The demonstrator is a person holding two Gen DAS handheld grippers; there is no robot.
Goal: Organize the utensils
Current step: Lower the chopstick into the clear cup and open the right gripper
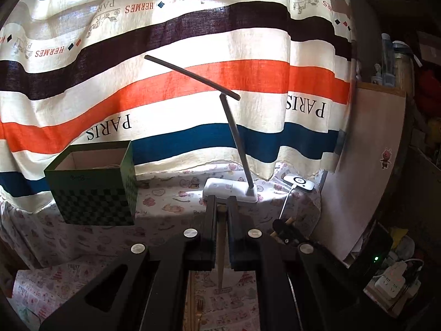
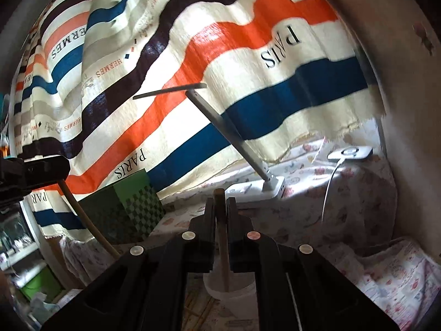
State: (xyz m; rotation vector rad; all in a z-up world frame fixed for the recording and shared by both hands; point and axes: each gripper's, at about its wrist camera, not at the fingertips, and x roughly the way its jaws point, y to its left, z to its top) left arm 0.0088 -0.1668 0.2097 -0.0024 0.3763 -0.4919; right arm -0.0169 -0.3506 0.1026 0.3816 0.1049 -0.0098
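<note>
Curtain (image 1: 176, 88): one striped cloth hangs behind the table; we count it as backdrop only.
Table cover (image 1: 171, 193): one printed cloth under everything, so we work on a soft surface.
Green box (image 1: 93, 187): one checkered box, open at the top, standing at the back left; we cannot tell what is inside it.
Desk lamp (image 1: 234, 190): one, its base at the back, arm slanting up, clear of our reach.
White cup (image 2: 231, 289): one, directly under our right tool; we judge it the holder meant for the utensils.
Left gripper (image 1: 220, 207): one, raised above the table, jaws narrow and clamped on a wooden chopstick (image 1: 220, 251) that hangs point down, ready to be carried.
Right gripper (image 2: 220, 207): one, jaws narrow around a second chopstick (image 2: 223, 256), its lower end lying inside the cup's mouth; we judge this one is being dropped in.
Chopsticks counted: two held, one per tool.
Loose utensils: pale sticks and what may be a fork lie below the left tool; their number is unclear.
</note>
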